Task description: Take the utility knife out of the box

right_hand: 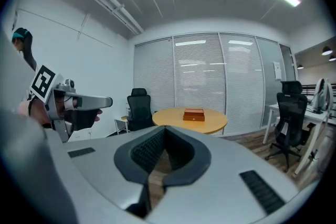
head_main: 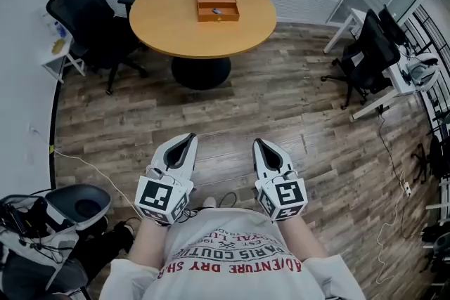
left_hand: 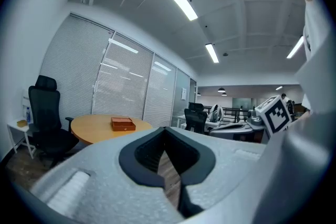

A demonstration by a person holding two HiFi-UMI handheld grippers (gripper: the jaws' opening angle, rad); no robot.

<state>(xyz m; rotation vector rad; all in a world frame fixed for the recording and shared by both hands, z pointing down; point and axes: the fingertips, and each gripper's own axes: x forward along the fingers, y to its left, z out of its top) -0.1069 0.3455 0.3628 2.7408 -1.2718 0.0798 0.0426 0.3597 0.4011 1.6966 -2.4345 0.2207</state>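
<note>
Left hand-held gripper point(head_main: 184, 144), right hand-held gripper point(head_main: 264, 149) both closed, empty: well short of box point(head_main: 217, 5) on table point(head_main: 162, 17), nothing within reach.

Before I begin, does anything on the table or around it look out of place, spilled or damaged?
Nothing stands out. The box sits flat near the middle of the table, nothing is spilled, and the chairs stand upright.
</note>
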